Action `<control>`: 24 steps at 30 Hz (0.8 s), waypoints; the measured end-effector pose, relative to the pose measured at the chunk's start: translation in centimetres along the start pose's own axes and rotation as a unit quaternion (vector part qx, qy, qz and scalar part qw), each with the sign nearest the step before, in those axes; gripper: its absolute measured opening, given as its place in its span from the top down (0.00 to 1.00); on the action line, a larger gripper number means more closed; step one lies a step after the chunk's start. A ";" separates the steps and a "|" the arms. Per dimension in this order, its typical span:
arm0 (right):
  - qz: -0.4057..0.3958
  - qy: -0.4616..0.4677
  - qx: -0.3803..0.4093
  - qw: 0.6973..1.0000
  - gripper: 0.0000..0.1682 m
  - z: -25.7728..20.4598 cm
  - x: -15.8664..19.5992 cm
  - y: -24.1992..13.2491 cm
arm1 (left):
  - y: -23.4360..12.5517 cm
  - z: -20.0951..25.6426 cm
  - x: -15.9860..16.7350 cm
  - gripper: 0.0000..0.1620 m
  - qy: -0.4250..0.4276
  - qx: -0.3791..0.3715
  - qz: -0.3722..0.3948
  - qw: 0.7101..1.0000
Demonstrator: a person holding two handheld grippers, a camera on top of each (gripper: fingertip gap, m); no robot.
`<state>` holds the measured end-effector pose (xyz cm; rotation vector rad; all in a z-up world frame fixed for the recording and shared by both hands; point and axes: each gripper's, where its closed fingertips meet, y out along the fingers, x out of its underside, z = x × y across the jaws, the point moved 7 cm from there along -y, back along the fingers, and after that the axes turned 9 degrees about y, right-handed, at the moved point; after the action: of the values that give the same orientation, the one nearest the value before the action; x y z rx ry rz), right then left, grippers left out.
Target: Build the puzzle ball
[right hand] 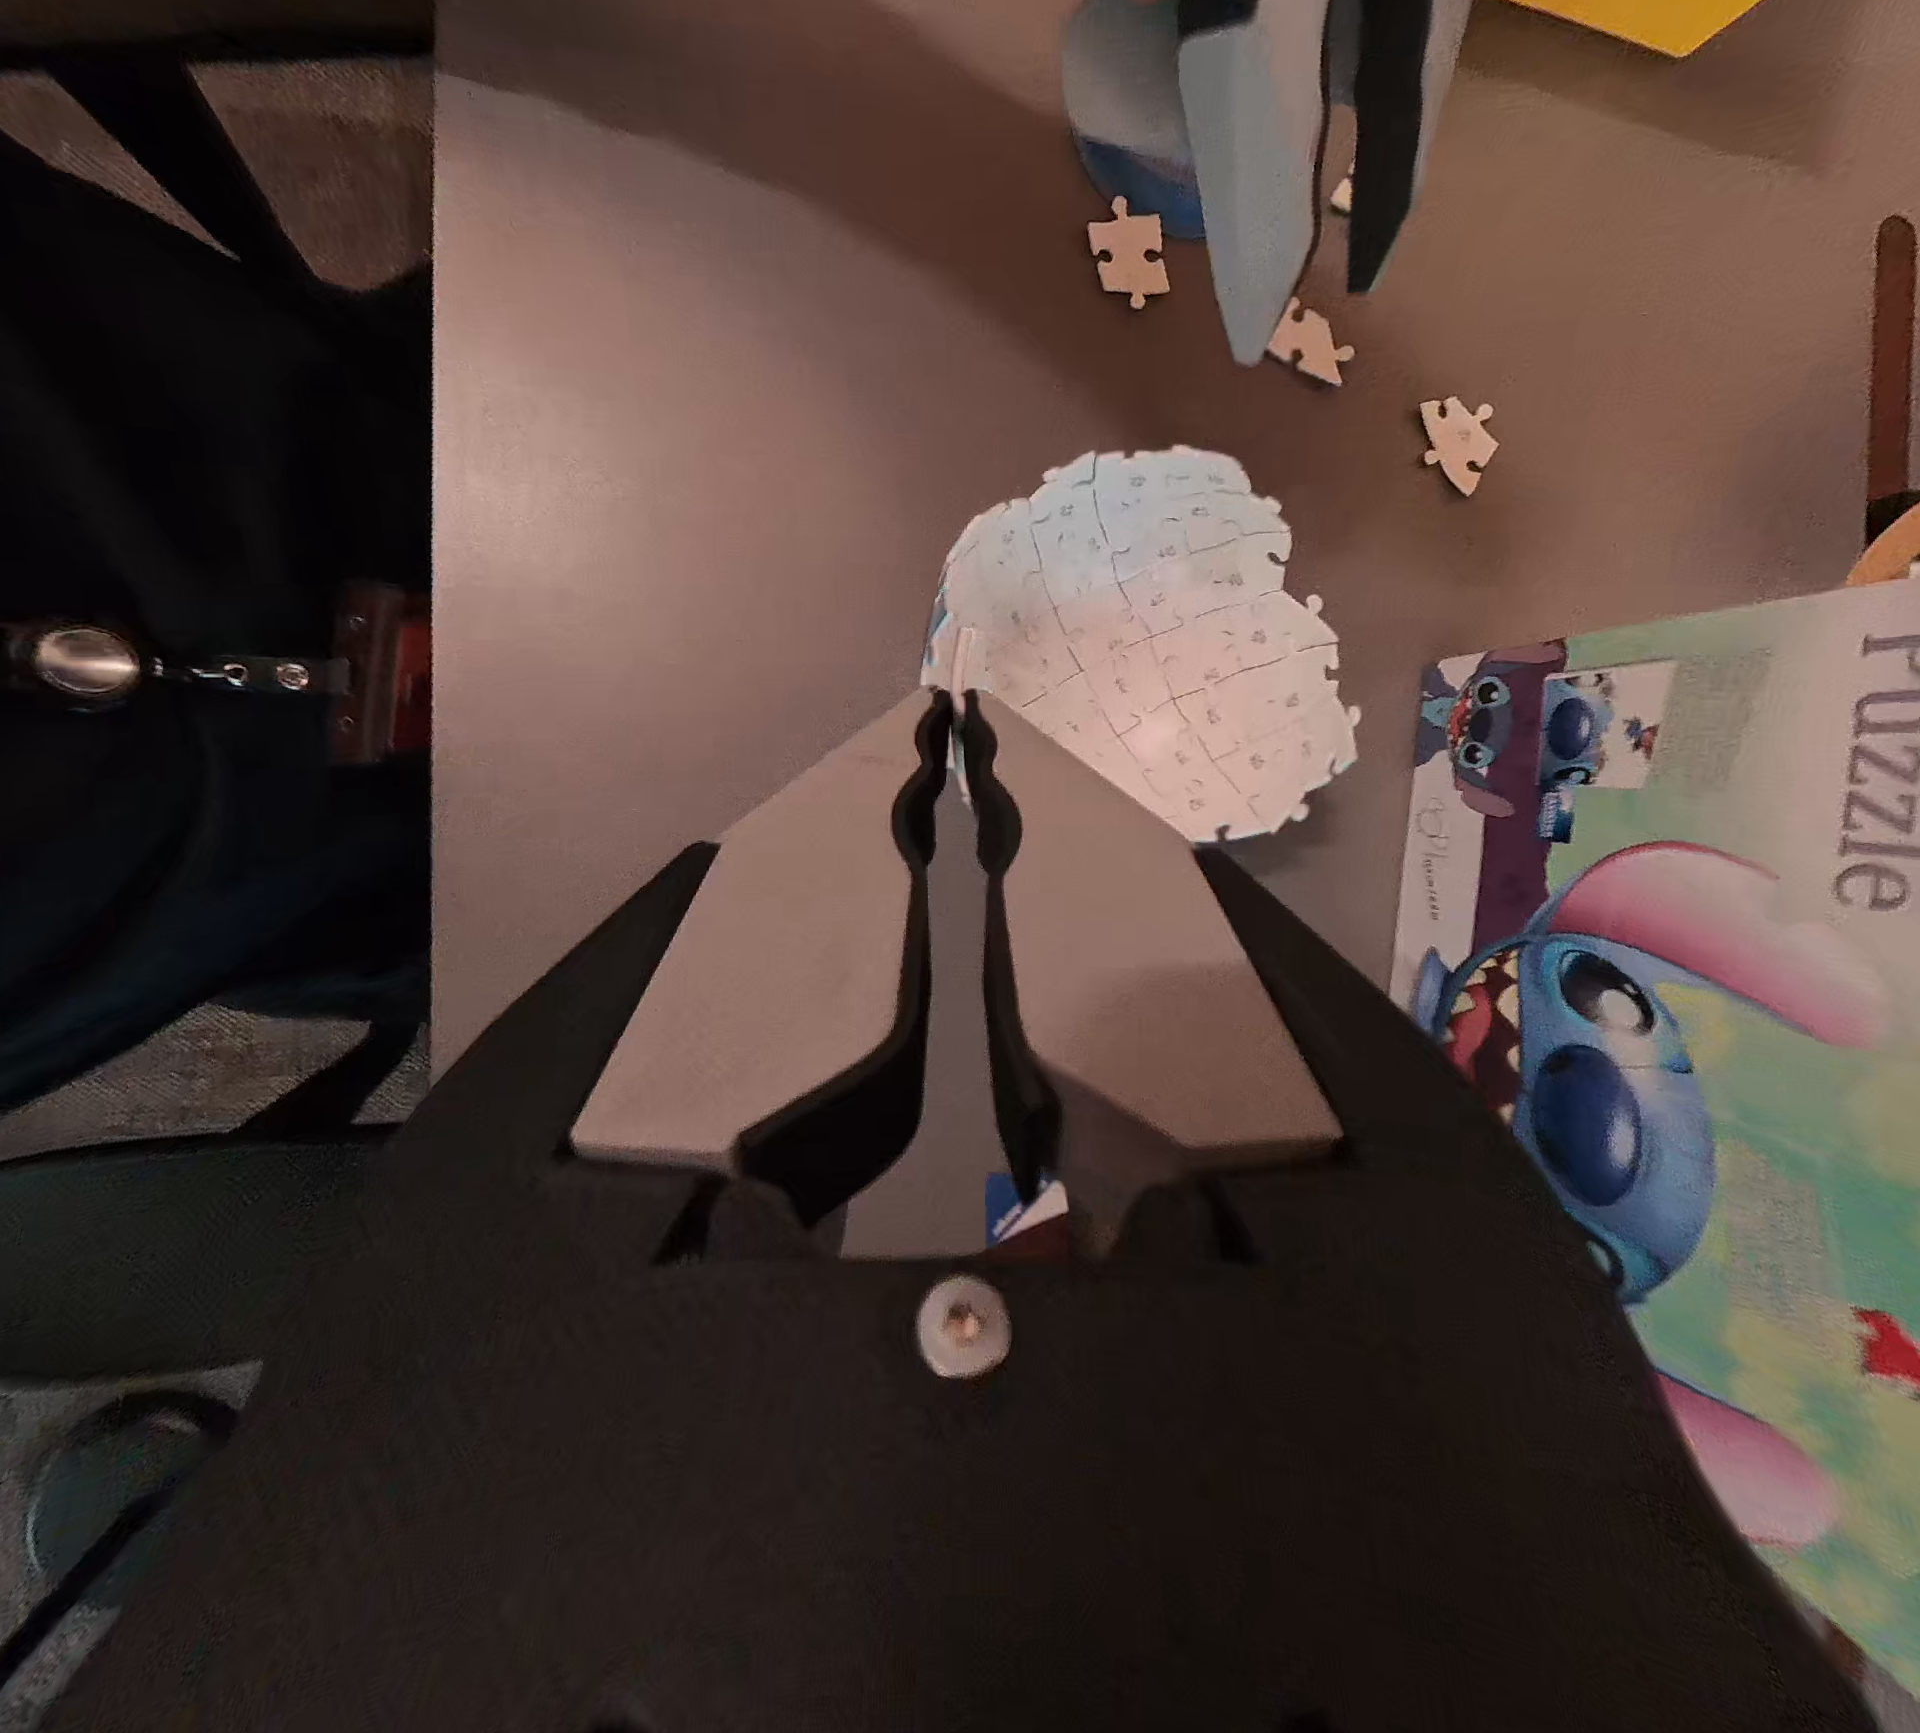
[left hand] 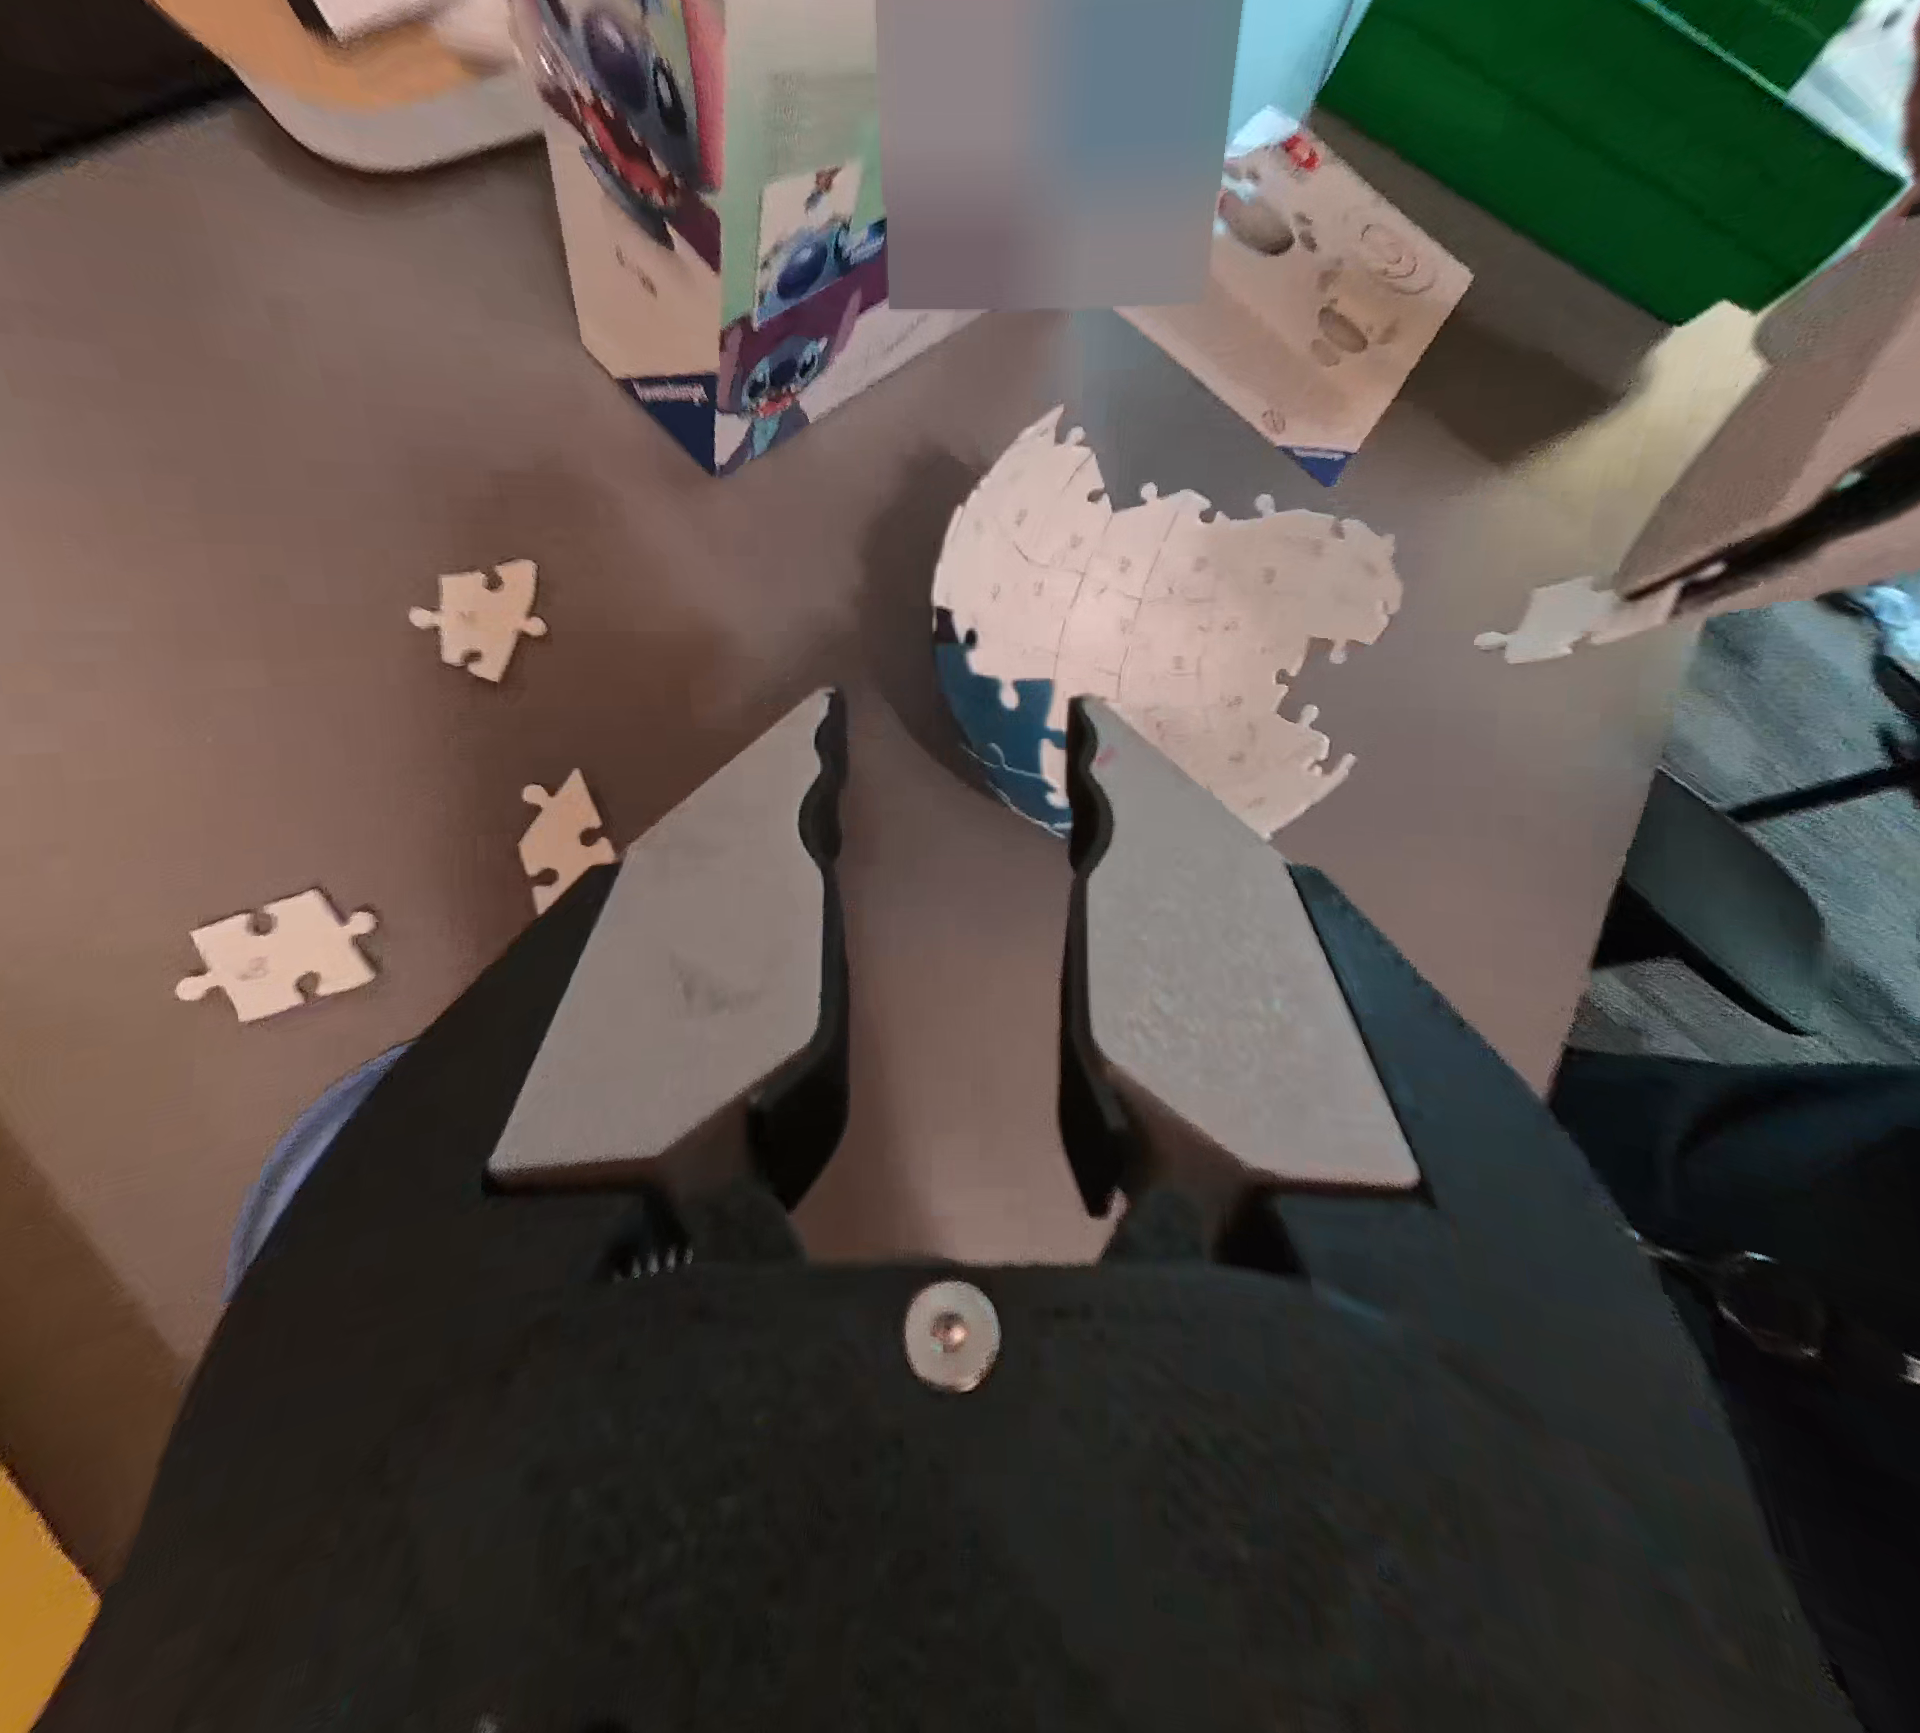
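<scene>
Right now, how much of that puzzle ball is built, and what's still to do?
Done: a curved shell of many joined pieces sits on the table, roughly a half ball, jagged edge open. In hand: the right gripper is shut on one loose piece beside the shell; the left gripper is open and empty. Left: at least three loose pieces, such as this one, and the rest of the sphere.

One half-built puzzle ball (left hand: 1153, 613), four loose puzzle pieces (left hand: 480, 615), one puzzle box (left hand: 717, 125)
</scene>
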<state>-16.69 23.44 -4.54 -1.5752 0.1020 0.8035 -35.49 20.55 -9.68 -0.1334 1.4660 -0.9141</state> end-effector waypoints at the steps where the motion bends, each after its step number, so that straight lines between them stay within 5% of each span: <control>1: -0.002 -0.004 0.006 1.000 1.00 0.1 -0.3 -0.1 | 0.5 -0.1 -0.2 0.74 -0.011 0.015 -0.015 1.000; 7: 0.028 0.007 0.018 0.999 1.00 0.0 0.8 -0.7 | 3.2 -0.4 -1.7 0.66 -0.047 0.055 -0.100 0.992; 17: 0.070 0.039 0.041 0.996 1.00 0.0 4.6 -3.4 | 8.6 -1.6 -2.9 0.71 -0.001 0.096 -0.258 0.961; 24: 0.093 0.060 0.039 0.993 1.00 0.6 6.8 -3.9 | 10.9 -1.3 -1.8 0.82 0.018 0.126 -0.289 0.949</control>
<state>-9.85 27.32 -4.93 -1.5546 0.3670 0.8383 -31.54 29.50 -14.91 -0.3707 1.3482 -1.5771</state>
